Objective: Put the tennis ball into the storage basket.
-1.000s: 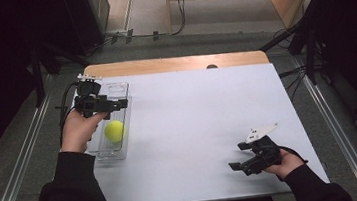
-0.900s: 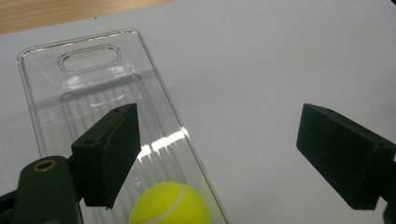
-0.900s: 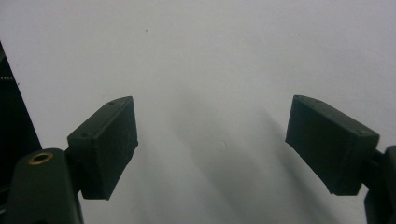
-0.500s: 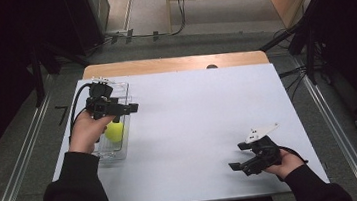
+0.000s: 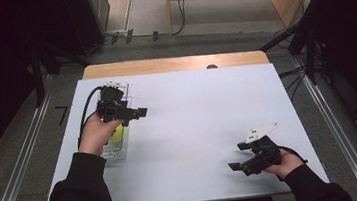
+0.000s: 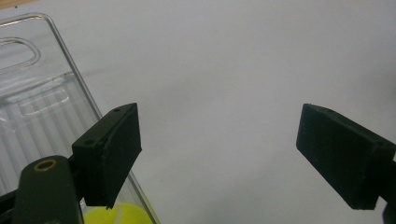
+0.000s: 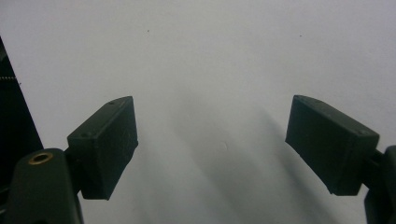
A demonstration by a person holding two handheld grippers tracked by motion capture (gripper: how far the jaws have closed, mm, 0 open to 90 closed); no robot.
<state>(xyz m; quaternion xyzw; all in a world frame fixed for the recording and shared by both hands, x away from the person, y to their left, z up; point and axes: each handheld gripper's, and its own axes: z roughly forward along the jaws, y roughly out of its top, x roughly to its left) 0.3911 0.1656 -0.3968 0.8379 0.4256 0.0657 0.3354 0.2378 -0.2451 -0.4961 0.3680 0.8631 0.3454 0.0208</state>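
White tabletop [image 5: 194, 129] spreads under both of your hands. Your left gripper [image 5: 135, 113] hangs over the right edge of the clear plastic tray [image 5: 115, 89] at the far left, jaws spread wide with nothing between them. In the left gripper view, the yellow-green ball [image 6: 119, 214] lies in that tray, just beneath the left jaw. Your right gripper [image 5: 240, 157] sits at the near right, well apart from the tray, jaws likewise parted and empty over bare table.
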